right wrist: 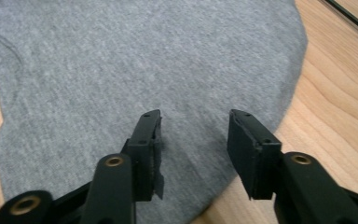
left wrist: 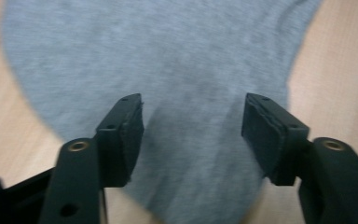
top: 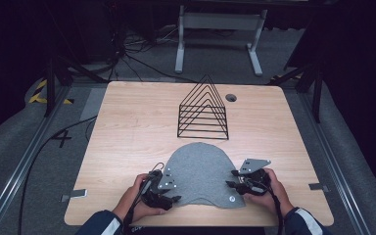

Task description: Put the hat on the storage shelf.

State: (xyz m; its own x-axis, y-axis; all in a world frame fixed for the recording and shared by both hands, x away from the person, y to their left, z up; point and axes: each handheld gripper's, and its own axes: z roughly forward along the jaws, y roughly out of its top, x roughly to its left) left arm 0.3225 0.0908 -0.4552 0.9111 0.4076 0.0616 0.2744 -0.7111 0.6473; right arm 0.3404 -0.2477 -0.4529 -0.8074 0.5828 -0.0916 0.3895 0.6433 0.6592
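Grey cloth [top: 201,172]: lies flat on the table [top: 127,127], just in front of the wire rack [top: 203,110], likely spread for folding.
Left gripper [left wrist: 192,128]: over cloth's near-left edge, jaws spread, pinching nothing.
Right gripper [right wrist: 193,140]: over near-right edge, jaws likewise apart, empty.

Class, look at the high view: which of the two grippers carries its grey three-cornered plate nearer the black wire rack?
The right gripper. Its grey plate lies closer to the black wire rack than the plate on the left gripper, beside the grey felt piece.

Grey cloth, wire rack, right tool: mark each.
grey cloth [top: 200,169], high view, middle of the fabric.
wire rack [top: 203,128], high view, front lower bars.
right tool [right wrist: 193,140], right gripper view, midway between its tips.
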